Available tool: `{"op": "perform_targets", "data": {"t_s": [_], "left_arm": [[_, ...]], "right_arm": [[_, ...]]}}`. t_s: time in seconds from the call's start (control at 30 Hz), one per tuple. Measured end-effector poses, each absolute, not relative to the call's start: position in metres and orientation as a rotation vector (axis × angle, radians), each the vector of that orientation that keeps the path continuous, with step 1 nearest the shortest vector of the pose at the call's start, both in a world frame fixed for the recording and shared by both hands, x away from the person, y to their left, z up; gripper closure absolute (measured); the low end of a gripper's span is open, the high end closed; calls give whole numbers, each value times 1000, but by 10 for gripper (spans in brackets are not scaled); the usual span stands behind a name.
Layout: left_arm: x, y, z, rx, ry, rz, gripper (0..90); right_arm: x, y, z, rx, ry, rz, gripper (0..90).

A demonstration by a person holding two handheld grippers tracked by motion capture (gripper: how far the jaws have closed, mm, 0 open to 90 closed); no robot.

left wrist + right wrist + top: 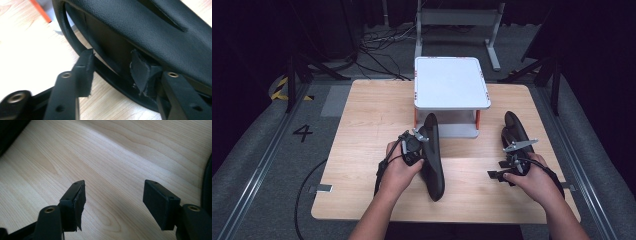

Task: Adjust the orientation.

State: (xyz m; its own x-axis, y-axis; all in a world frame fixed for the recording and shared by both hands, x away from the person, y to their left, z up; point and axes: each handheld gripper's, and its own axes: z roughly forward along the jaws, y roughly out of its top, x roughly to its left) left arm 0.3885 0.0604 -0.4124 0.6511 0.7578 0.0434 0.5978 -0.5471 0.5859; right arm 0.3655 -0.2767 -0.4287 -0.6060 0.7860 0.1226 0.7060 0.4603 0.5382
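Two black shoes lie on the wooden table [362, 130]. The left shoe [434, 170] lies lengthwise at the centre, toe towards the white stand. My left gripper [424, 150] is at its left side. In the left gripper view the shoe [140, 22] is very close, and my left gripper [113, 70] straddles the rim of its opening with the jaws apart, pads not pressing on it. The right shoe [514, 132] lies at the right. Just in front of it my right gripper [494, 175] points left, open [113, 195] over bare wood with nothing between its pads.
A white two-level stand [452, 82] with orange legs [40, 11] sits at the back middle of the table. The right shoe's dark edge [208, 182] shows at the right gripper view's border. Bare wood lies left of my left hand and between the two shoes.
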Motion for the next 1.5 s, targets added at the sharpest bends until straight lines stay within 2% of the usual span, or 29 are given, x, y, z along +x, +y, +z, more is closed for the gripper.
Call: {"op": "perform_targets", "data": {"t_s": [0.27, 0.43, 0.5, 0.57, 0.7, 0.93, 1.0, 1.07, 1.13, 1.17, 1.2, 1.5], "left_arm": [[383, 44, -411, 2305, 903, 403, 429], [381, 30, -412, 2297, 799, 441, 429], [381, 28, -413, 2316, 806, 457, 364], [383, 23, -420, 2369, 812, 507, 363], [384, 24, -422, 2340, 847, 466, 332], [394, 27, -427, 2288, 933, 374, 215], [398, 26, -433, 2319, 961, 351, 251], [401, 26, -436, 2337, 969, 328, 368], [402, 28, -432, 2327, 989, 282, 424], [401, 29, -430, 2299, 1002, 196, 534], [400, 30, -429, 2306, 1014, 209, 582], [380, 43, -417, 2272, 1158, 300, 660]], "right_arm": [[366, -276, -431, 1314, 2571, 831, 358], [366, -275, -433, 1318, 2579, 826, 357], [366, -275, -433, 1314, 2579, 826, 357], [365, -276, -433, 1325, 2578, 826, 356], [365, -277, -433, 1324, 2576, 829, 356], [365, -280, -433, 1342, 2568, 831, 354], [363, -281, -434, 1345, 2565, 827, 354], [361, -282, -434, 1349, 2562, 828, 353], [359, -285, -435, 1360, 2557, 825, 353], [358, -287, -434, 1362, 2555, 824, 353], [358, -289, -434, 1368, 2546, 826, 353], [359, -289, -432, 1360, 2547, 832, 350]]}}
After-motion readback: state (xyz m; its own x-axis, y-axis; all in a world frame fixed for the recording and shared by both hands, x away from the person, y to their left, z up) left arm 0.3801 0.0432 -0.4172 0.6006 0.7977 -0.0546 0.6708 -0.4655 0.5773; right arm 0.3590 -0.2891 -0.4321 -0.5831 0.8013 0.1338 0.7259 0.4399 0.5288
